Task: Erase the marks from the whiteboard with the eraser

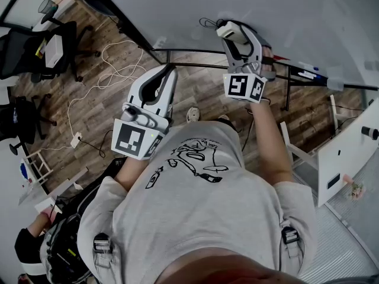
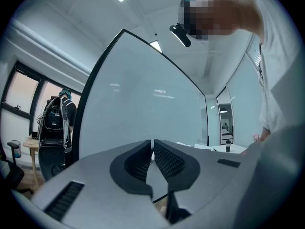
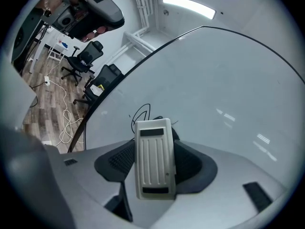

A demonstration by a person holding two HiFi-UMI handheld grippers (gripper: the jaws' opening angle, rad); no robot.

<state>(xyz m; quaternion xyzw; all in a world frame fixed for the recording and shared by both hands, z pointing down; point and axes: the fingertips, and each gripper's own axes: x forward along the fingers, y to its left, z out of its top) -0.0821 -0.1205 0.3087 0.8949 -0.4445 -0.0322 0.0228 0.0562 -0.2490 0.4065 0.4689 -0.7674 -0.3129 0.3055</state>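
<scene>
One scribble (image 3: 141,112) visible, centre-left of the right gripper view, just above the eraser (image 3: 153,168) pinched in our right gripper (image 3: 153,144). Left gripper (image 2: 152,149) pressed together, empty. We should lay the pad flat on the whiteboard (image 3: 219,89) and wipe with even pressure.

head: steeply down | left, right gripper views: close, facing whiteboard (image 3: 228,94) | all share it

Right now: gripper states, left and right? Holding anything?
Left gripper: closed, nothing between its jaws.
Right gripper: closed on the eraser.
</scene>
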